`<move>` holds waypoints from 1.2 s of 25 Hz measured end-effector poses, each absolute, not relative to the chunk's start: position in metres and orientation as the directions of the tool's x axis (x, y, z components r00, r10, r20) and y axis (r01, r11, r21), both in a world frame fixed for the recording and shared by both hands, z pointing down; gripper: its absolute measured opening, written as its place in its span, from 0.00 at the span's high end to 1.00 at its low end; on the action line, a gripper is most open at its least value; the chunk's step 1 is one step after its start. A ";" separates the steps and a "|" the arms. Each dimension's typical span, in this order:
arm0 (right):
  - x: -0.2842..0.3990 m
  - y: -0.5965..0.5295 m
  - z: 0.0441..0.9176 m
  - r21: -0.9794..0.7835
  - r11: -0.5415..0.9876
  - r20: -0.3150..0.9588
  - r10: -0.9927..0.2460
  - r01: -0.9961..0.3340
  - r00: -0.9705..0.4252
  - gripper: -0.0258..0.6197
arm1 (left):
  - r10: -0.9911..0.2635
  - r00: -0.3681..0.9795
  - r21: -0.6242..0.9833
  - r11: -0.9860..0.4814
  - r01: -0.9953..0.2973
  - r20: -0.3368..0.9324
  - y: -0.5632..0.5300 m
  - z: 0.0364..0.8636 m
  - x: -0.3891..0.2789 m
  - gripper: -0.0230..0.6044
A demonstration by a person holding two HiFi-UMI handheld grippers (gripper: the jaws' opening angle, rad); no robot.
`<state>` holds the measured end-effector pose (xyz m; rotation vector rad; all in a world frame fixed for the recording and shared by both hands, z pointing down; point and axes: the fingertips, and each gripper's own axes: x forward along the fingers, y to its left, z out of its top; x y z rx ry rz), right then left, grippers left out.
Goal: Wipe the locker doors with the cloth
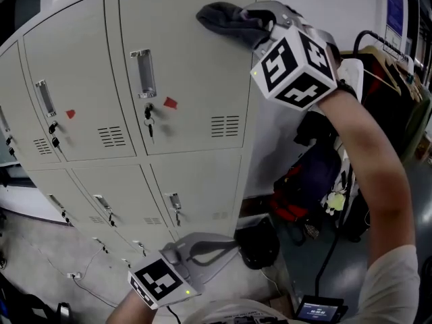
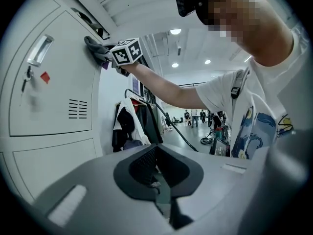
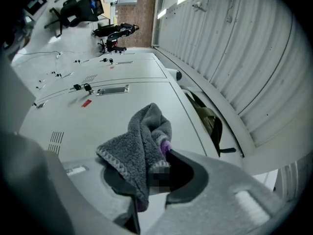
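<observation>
Ahead of the right gripper's jaws we see the pale locker doors (image 1: 196, 59), with recessed handles, keys and red tags. The left gripper's view alone shows hung clothes (image 2: 129, 124) beyond its jaws. The left gripper (image 2: 159, 175) is held low, jaws together and empty. The right gripper (image 3: 155, 175) is clamped on the grey cloth (image 3: 139, 146), which is pressed to an upper door. Only its own view shows the cloth's purple trim.

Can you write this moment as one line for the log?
step: wipe | right tongs: shut on cloth | cloth: against top locker door | left tongs: shut, empty, held low
</observation>
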<state>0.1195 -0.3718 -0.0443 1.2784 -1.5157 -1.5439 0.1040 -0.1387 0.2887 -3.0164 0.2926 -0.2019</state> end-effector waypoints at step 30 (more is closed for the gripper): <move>0.114 -0.375 0.211 0.992 0.095 0.064 -0.947 -0.086 -0.315 0.80 | -0.134 0.982 -0.084 -0.989 -0.123 0.132 -0.154 0.305 0.096 0.96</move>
